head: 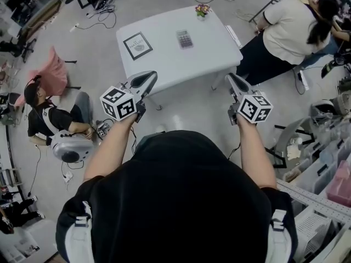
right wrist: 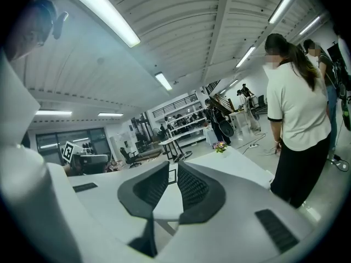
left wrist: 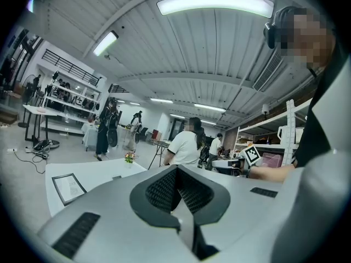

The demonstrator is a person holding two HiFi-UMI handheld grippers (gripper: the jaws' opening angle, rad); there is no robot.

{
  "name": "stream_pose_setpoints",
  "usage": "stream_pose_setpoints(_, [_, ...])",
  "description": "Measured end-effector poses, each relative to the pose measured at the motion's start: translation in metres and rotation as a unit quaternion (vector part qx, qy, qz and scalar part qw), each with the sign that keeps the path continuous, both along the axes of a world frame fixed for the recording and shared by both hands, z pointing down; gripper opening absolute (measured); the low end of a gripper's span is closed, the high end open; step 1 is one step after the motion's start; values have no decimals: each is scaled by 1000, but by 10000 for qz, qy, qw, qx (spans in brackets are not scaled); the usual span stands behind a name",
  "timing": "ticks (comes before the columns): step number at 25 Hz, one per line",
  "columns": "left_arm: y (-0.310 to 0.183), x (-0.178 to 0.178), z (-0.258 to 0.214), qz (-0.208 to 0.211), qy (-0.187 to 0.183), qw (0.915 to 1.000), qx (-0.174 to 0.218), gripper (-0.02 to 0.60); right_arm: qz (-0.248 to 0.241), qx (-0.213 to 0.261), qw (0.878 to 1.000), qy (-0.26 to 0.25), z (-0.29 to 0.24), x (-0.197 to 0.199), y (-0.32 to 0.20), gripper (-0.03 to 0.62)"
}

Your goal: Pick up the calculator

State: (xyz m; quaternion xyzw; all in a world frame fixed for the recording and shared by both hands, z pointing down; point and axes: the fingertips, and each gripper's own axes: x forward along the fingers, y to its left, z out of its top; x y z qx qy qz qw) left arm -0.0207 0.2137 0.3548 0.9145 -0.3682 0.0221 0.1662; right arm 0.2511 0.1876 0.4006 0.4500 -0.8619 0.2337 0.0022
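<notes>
The calculator (head: 185, 38) lies flat near the middle of the white table (head: 170, 59), and shows as a small dark slab (left wrist: 117, 177) in the left gripper view. Both grippers hover over the floor, short of the table's near edge and well apart from the calculator. My left gripper (head: 143, 81) (left wrist: 176, 167) points toward the table's left half with its pads meeting at the tips and nothing between them. My right gripper (head: 236, 84) (right wrist: 173, 166) points at the table's right corner; a narrow gap shows between its pads, with nothing in it.
A framed picture (head: 137, 45) lies on the table's left part, and a small flower pot (head: 202, 9) stands at its far edge. One person in a white shirt (head: 285, 29) stands right of the table; another (head: 46, 116) sits on the floor at left. Storage shelves (head: 329, 169) line the right.
</notes>
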Motion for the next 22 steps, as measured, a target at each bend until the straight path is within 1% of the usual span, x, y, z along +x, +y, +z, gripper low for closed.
stream_pose_setpoints(6, [-1, -7, 3, -66, 123, 9998, -124, 17, -142, -20, 9999, -20, 2, -10, -2, 80])
stream_pose_setpoints(12, [-11, -8, 15, -49, 124, 9996, -241, 17, -196, -28, 9998, 3, 6, -13, -12, 115])
stream_pose_setpoints(18, [-37, -20, 26, 20, 109, 9992, -377, 17, -189, -121, 9997, 60, 13, -26, -33, 127])
stream_pose_setpoints(22, [-61, -18, 37, 71, 130, 9987, -482, 17, -167, -205, 9996, 87, 21, -27, -51, 140])
